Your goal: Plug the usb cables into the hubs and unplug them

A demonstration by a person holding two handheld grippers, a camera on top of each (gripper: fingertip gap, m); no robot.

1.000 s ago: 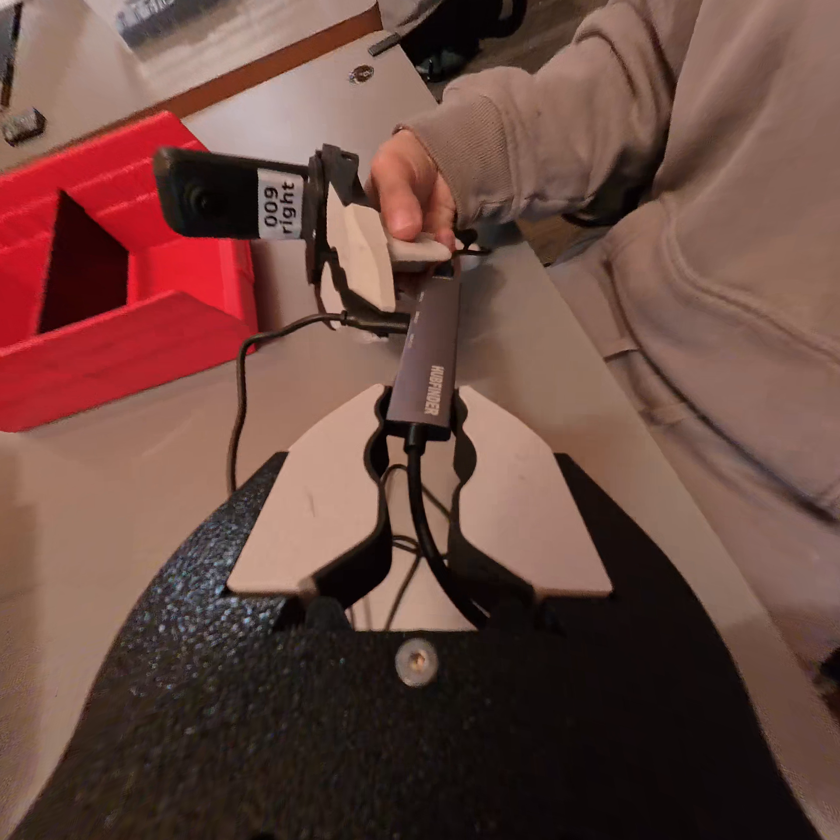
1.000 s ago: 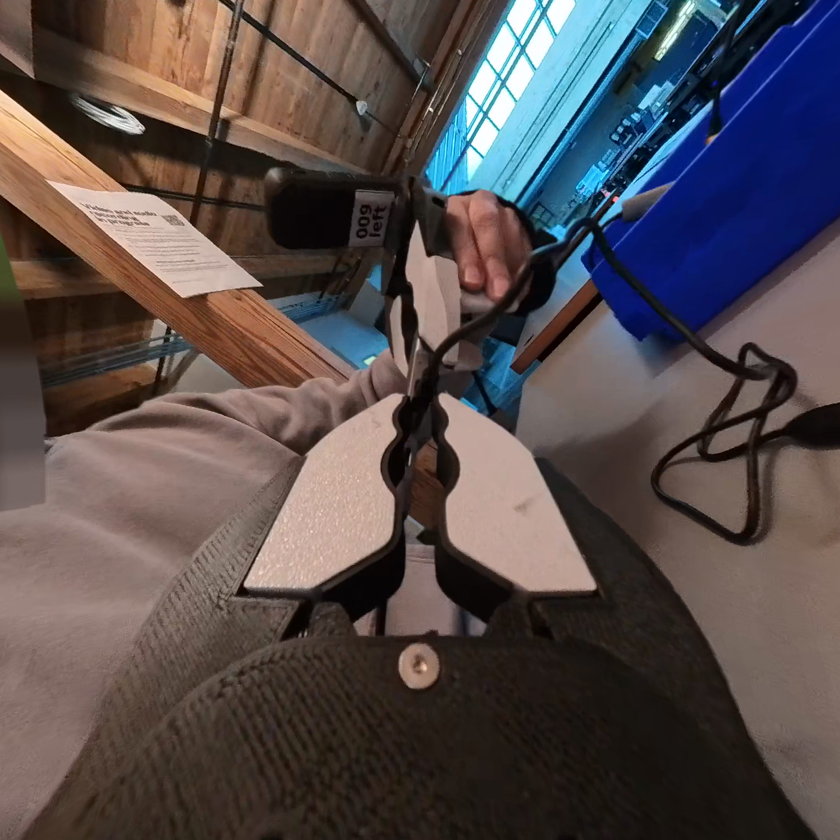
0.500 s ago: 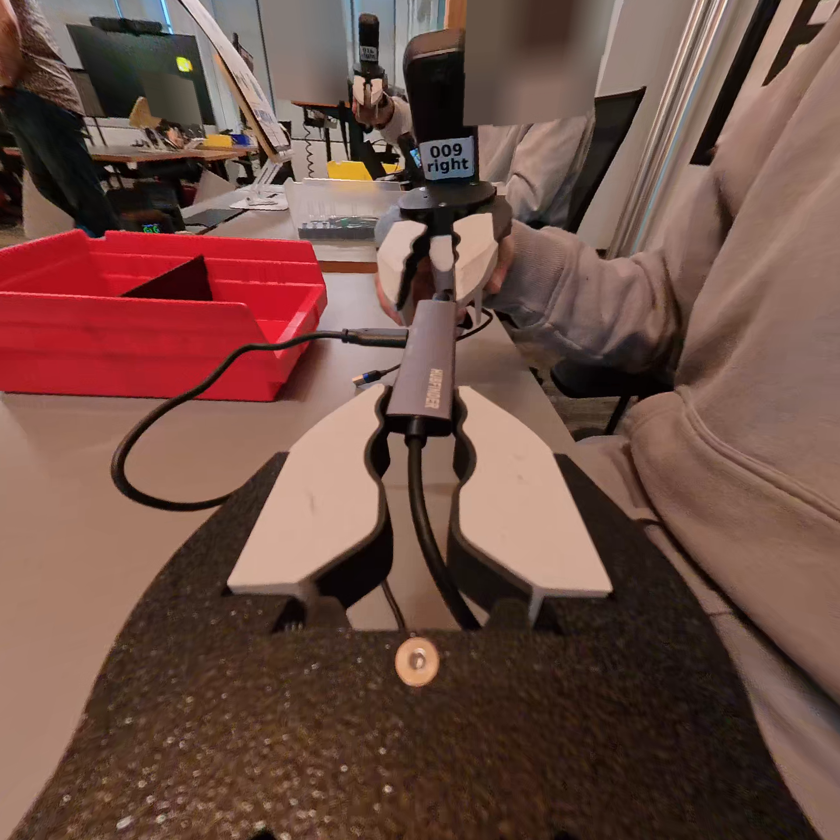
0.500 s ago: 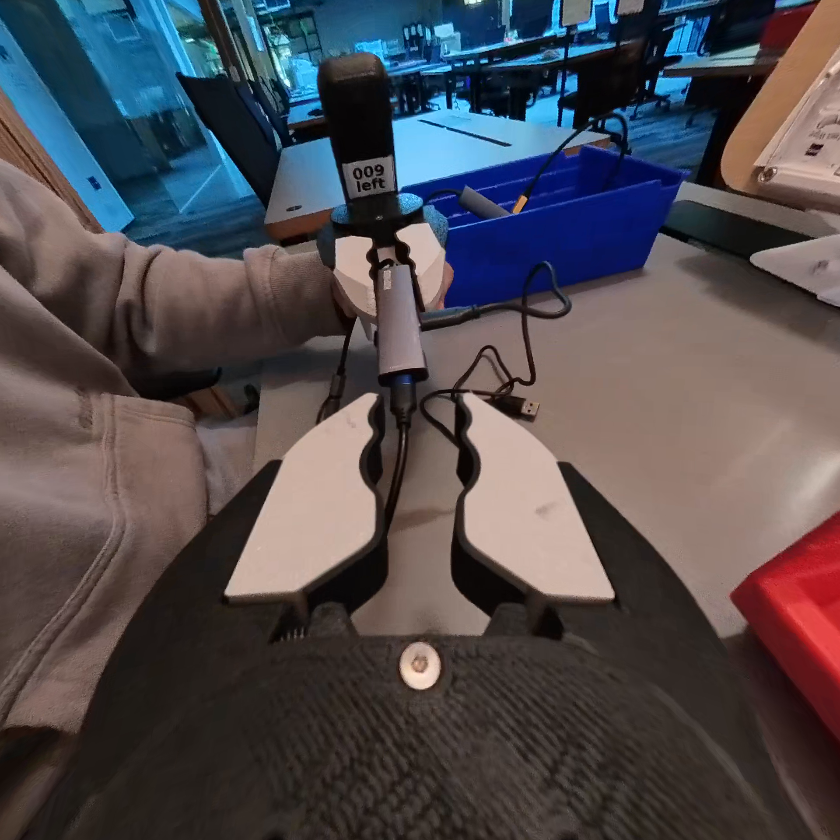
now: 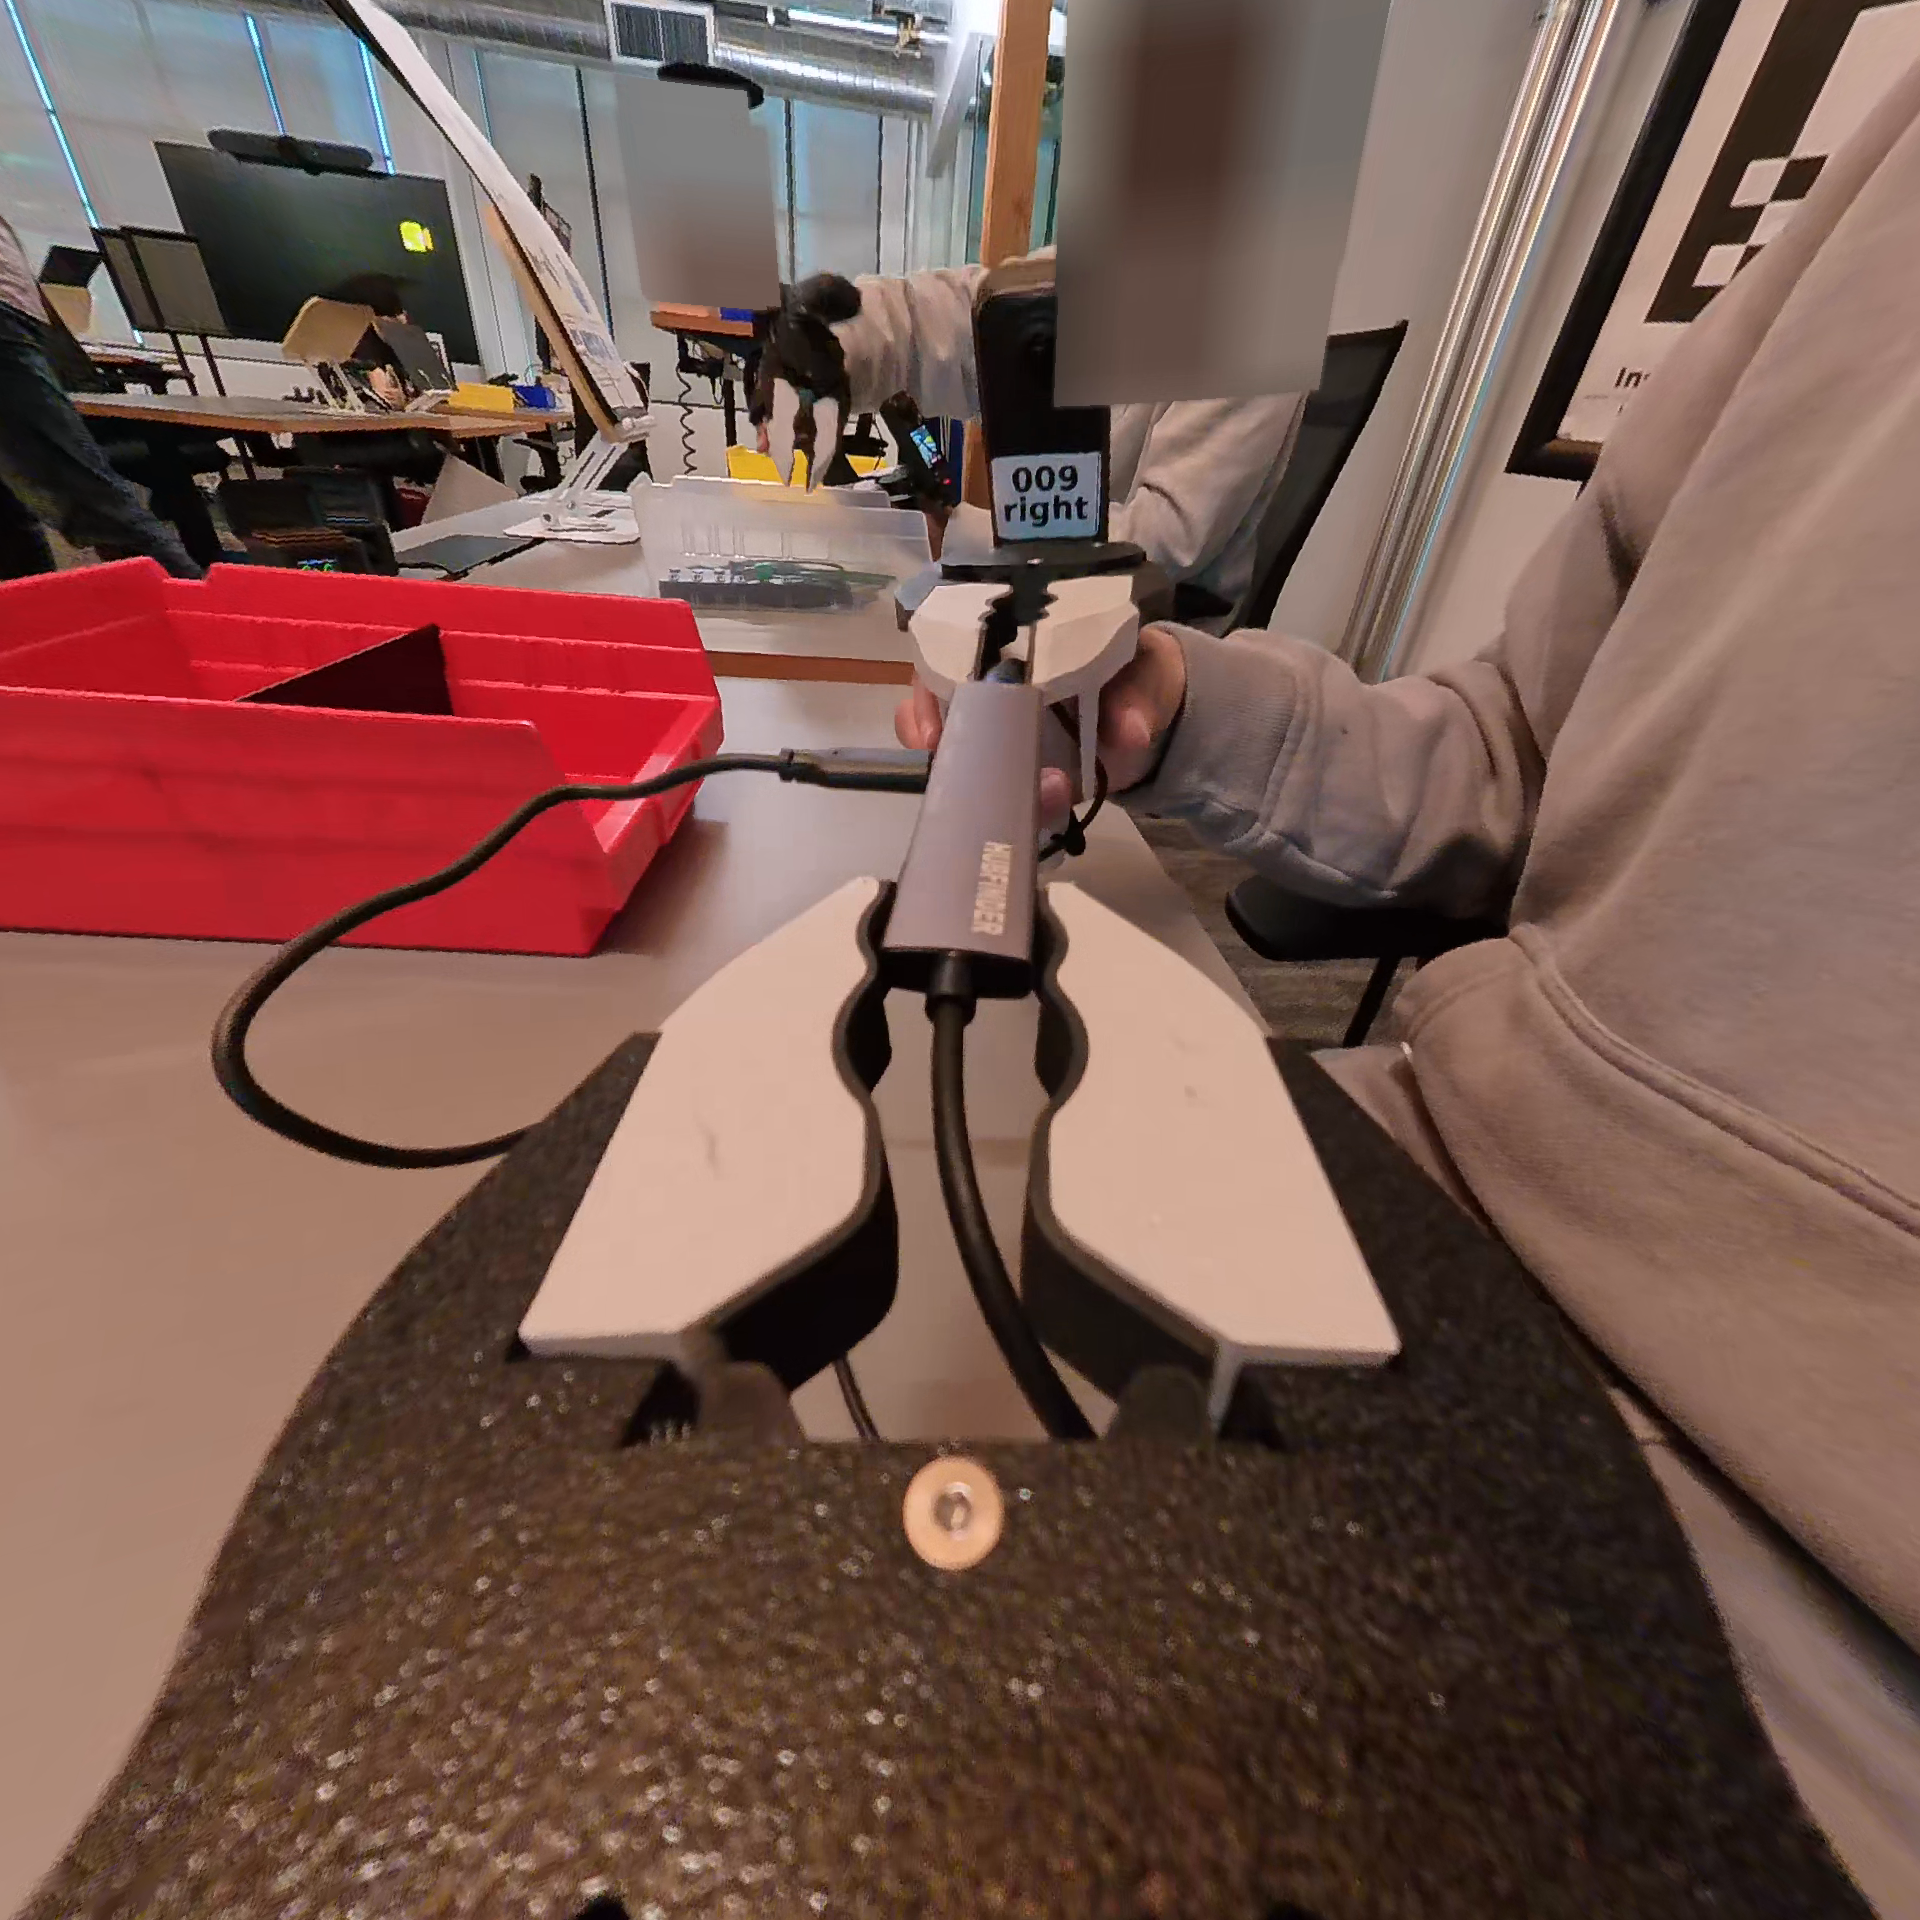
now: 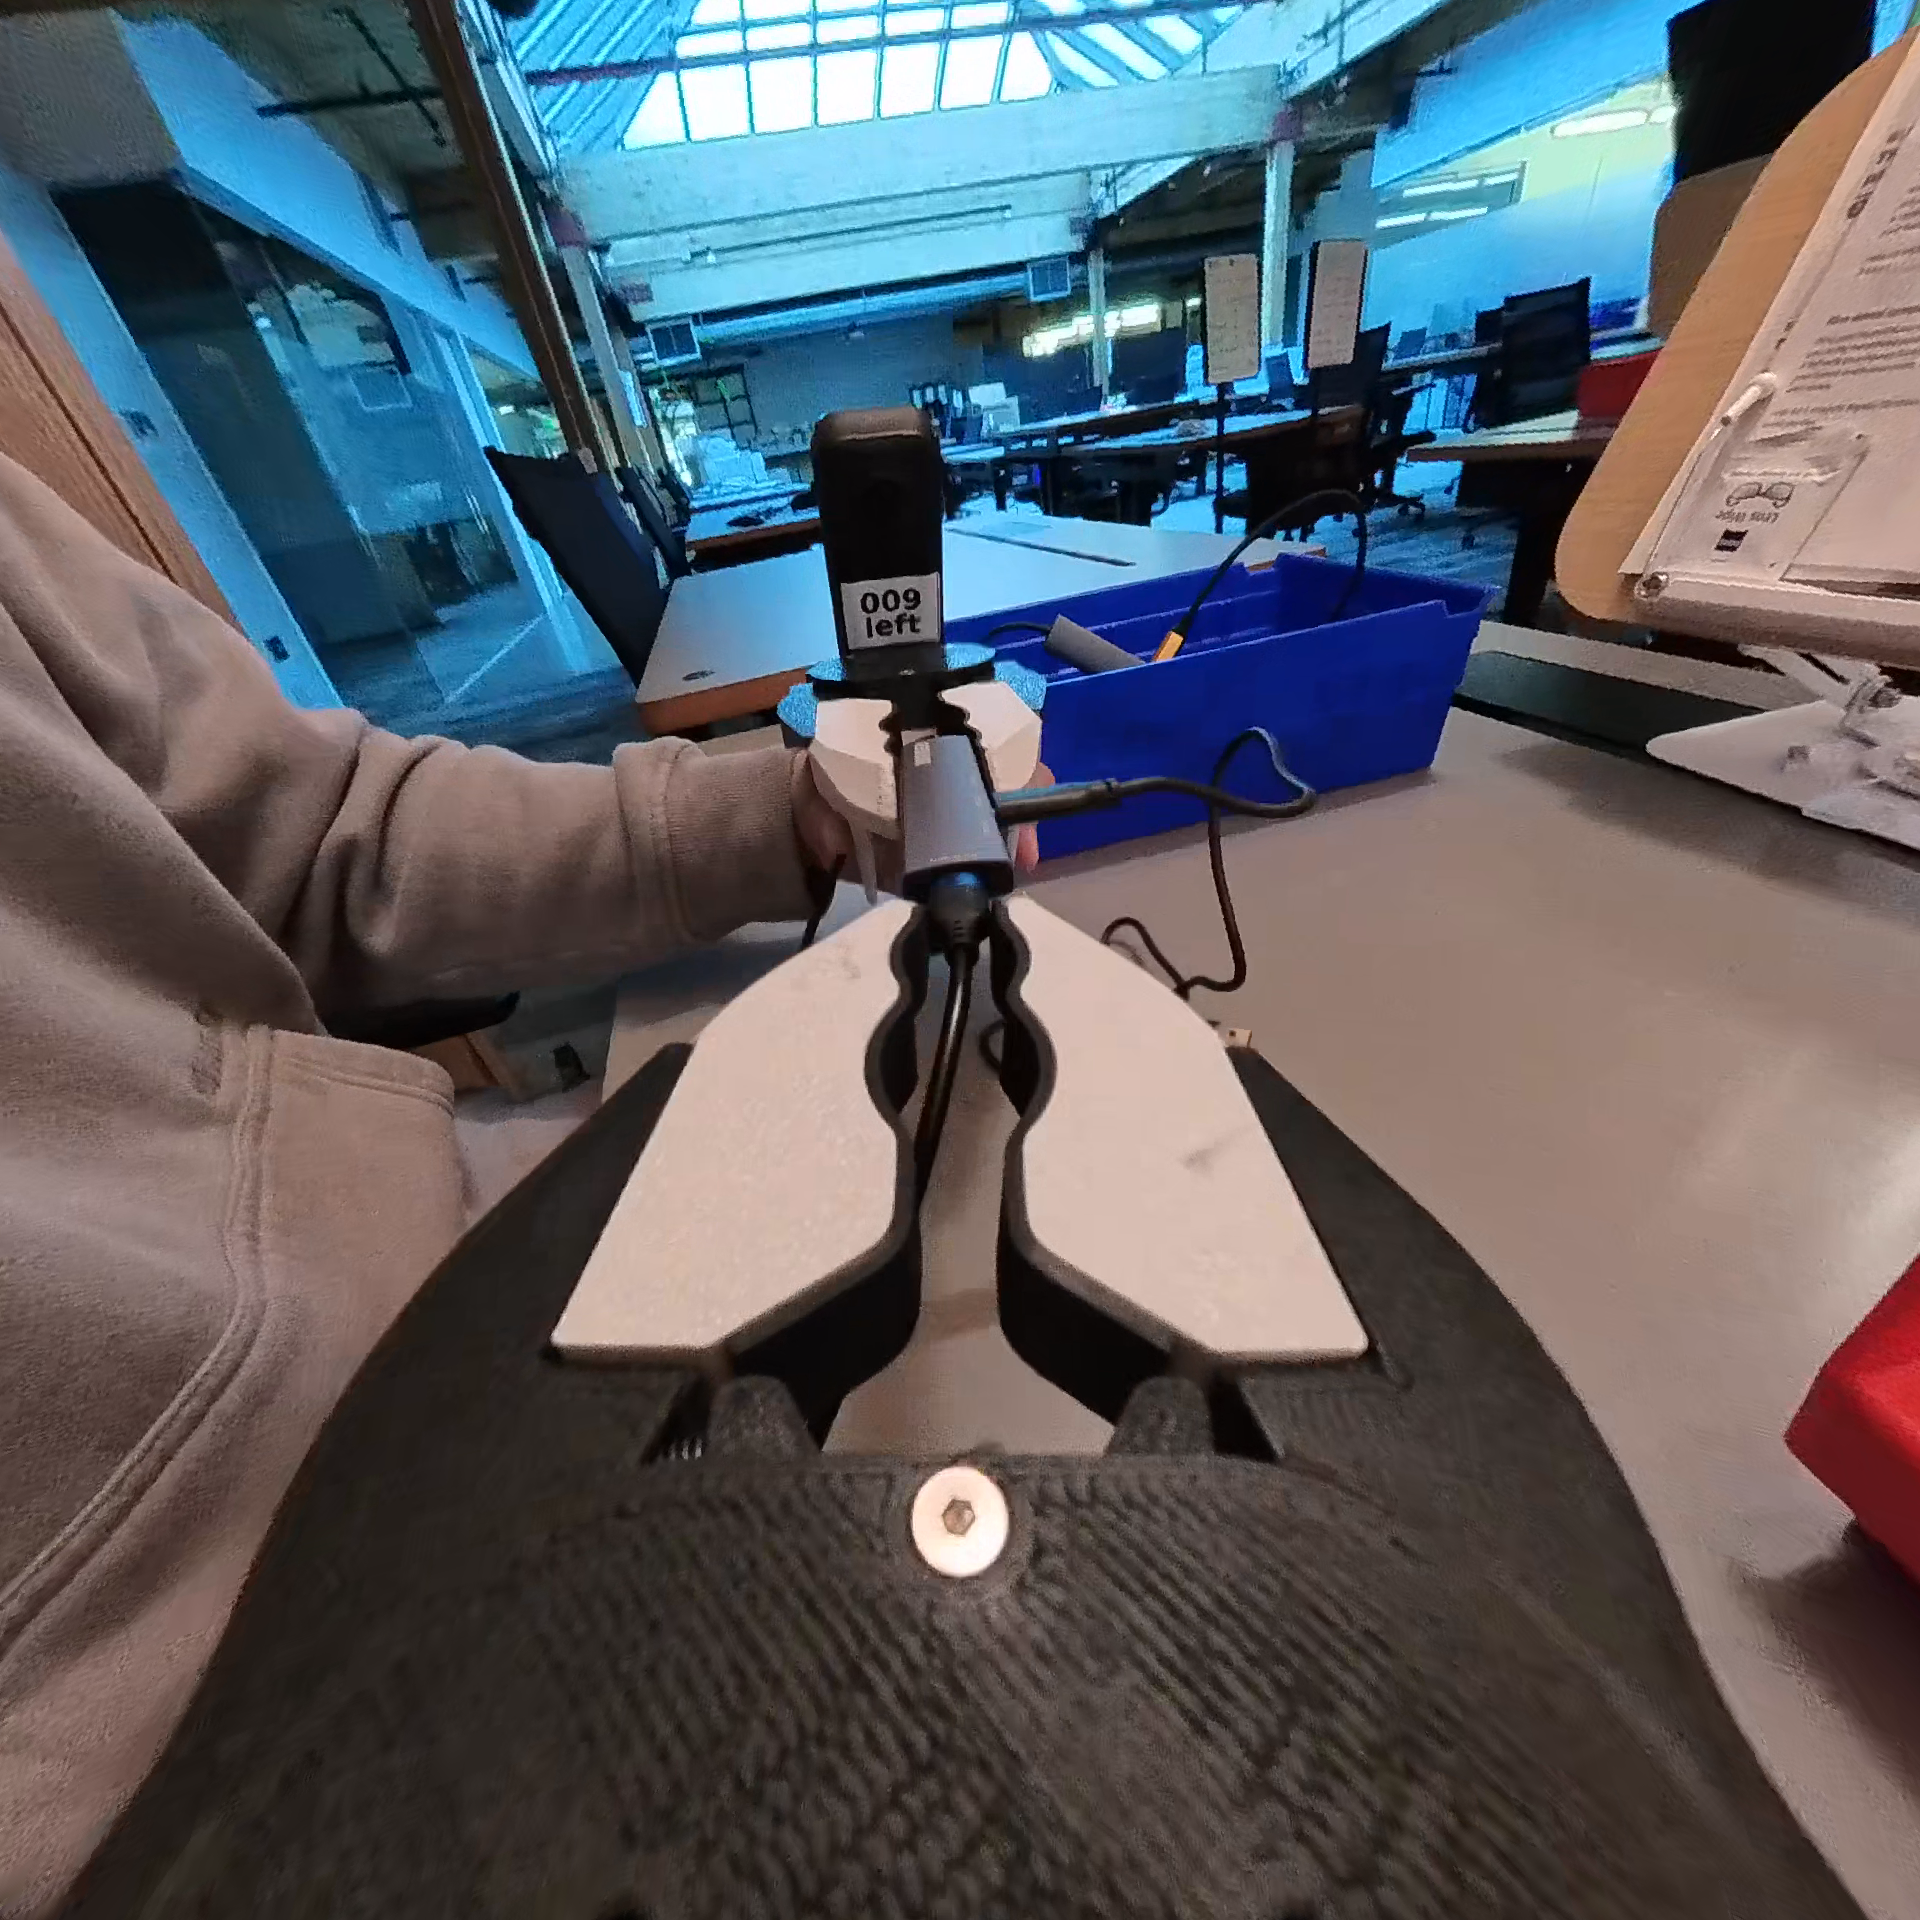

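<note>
The grey table (image 5: pixel 156 1195) has bare room to the left of the left gripper (image 5: pixel 961 925), as far as the red bin (image 5: pixel 343 810) at the back; the person's body lines the right side, and the table's far edge runs just behind the right gripper (image 5: pixel 1013 649). In the right wrist view the table lies open to the right up to a corner of the red bin (image 6: pixel 1860 1444), and the blue bin (image 6: pixel 1247 717) stands along the far side.

The hub (image 5: pixel 977 831), a slim dark grey bar, is held off the table between the 2 grippers. The left gripper's fingers are narrowed onto the hub's near end, where its own thick black lead (image 5: pixel 977 1195) leaves between them. The right gripper (image 6: pixel 961 920) is pinched on the plug (image 6: pixel 956 899) seated in the hub's (image 6: pixel 945 821) other end, with that plug's cable (image 6: pixel 940 1049) trailing back between its fingers. A second black cable (image 5: pixel 436 883) is plugged into the hub's side and loops down on the table.

Half a second ago the right gripper's fingers stood wide around that end plug; now they have closed on it. The left gripper keeps its grip, and the side cable stays plugged in.

The red bin has a dark divider, and I cannot tell what lies inside. The blue bin holds 1 grey hub (image 6: pixel 1091 639) and a black cable with an orange tip.
</note>
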